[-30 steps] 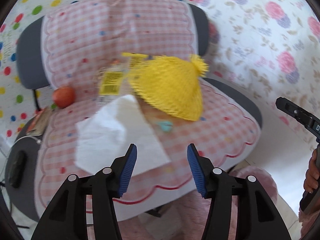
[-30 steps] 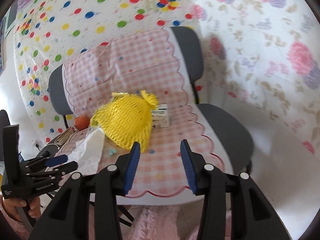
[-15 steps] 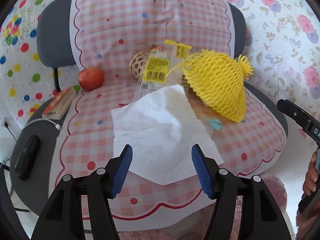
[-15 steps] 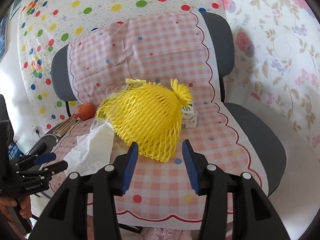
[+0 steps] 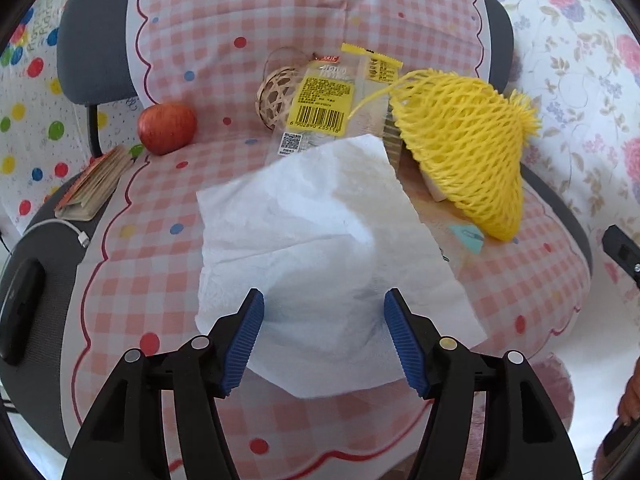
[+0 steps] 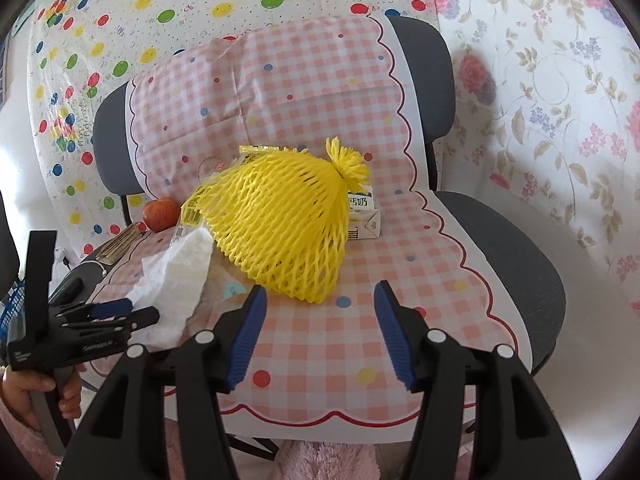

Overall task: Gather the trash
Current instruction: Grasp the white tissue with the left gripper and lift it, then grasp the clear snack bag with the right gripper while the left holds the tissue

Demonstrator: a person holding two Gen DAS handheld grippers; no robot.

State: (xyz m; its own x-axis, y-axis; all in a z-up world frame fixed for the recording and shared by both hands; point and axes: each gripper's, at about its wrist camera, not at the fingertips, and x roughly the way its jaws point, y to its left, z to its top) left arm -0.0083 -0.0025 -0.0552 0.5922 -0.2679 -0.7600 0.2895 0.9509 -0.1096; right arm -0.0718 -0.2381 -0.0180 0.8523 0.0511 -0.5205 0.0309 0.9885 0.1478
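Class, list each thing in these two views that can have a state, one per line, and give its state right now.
left gripper: open, jaws either side of the tissue's near edge
right gripper: open, empty, just short of the net
tissue: unfolded, rumpled
yellow foam net: lying domed over other things
plastic wrapper: flattened, looks empty
milk carton: on its side
apple: whole
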